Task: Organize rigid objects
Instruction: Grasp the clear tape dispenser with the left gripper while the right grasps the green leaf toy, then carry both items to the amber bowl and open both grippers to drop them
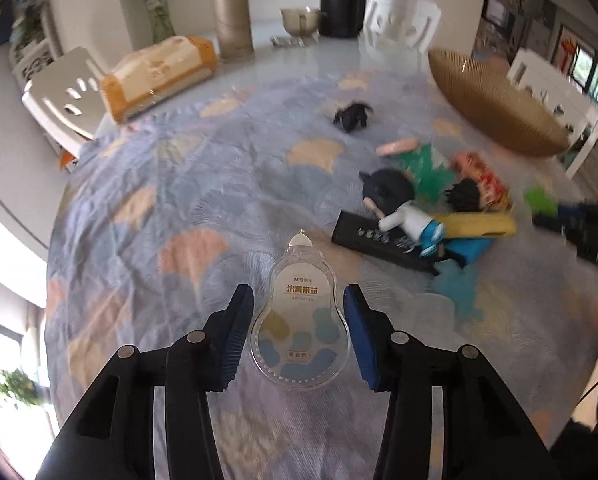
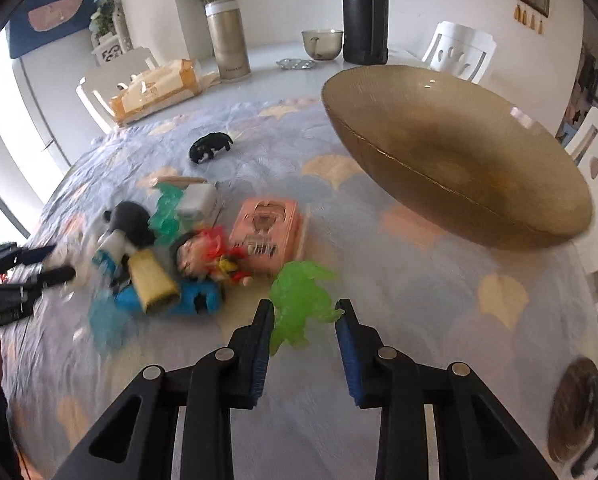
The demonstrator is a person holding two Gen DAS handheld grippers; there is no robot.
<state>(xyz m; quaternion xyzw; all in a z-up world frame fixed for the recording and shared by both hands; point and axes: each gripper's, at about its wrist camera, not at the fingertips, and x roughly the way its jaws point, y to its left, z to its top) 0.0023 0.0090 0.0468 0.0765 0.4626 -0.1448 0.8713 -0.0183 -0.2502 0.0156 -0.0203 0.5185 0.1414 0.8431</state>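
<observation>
Patterned tablecloth (image 1: 147, 208), clear tape case (image 1: 298, 320) between open left hand-held gripper (image 1: 298, 330) fingers.

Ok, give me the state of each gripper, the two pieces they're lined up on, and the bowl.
Left gripper: open, straddling the clear case.
Clear case: flat on the cloth, not gripped.
Right gripper: open around the green figure.
Green figure: lying on the cloth, not gripped.
Bowl: upright, nothing inside.
</observation>
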